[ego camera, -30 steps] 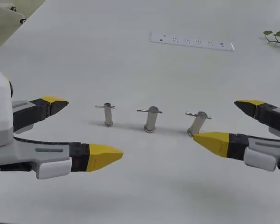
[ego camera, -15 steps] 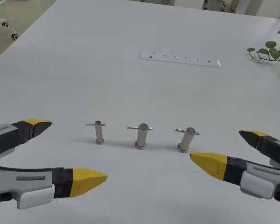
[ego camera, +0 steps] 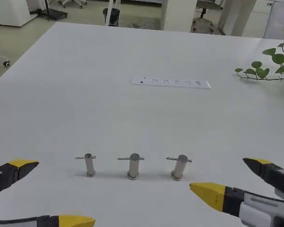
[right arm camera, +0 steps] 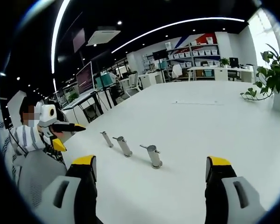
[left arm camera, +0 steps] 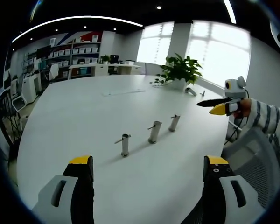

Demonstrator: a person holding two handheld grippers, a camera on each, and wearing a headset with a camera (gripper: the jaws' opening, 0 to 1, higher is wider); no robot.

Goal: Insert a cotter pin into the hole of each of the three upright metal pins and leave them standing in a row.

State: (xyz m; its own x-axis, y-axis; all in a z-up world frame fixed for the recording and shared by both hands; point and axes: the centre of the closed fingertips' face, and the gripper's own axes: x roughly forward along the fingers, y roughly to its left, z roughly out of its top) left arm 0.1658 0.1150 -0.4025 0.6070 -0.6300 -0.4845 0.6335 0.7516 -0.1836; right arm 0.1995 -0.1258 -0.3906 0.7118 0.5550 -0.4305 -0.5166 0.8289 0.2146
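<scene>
Steel, the three pins stand in a row on the white table (ego camera: 132, 109): left pin (ego camera: 89, 165), middle pin (ego camera: 133, 166) and right pin (ego camera: 179, 167). Each stands on its flat head with its long axis vertical. They are evenly spaced and apart from one another, and the row runs side to side across the head view. A cotter pin (ego camera: 83, 157) passes through the hole near the top of each. It lies level and along the line of the row, with more of it sticking out to the left.

The left gripper (ego camera: 66, 191) hangs at the lower left, near the left pin but clear of it. Its yellow-tipped jaws are spread wide with nothing between them. The right gripper (ego camera: 217, 174) hangs at the lower right, just beside the right pin without touching it. Its jaws are likewise spread and hold nothing. In each gripper view the row of pins sits ahead, between the parted jaws.

Farther back on the table lies a power strip (ego camera: 170, 82), and a plant (ego camera: 270, 68) trails in at the far right.
</scene>
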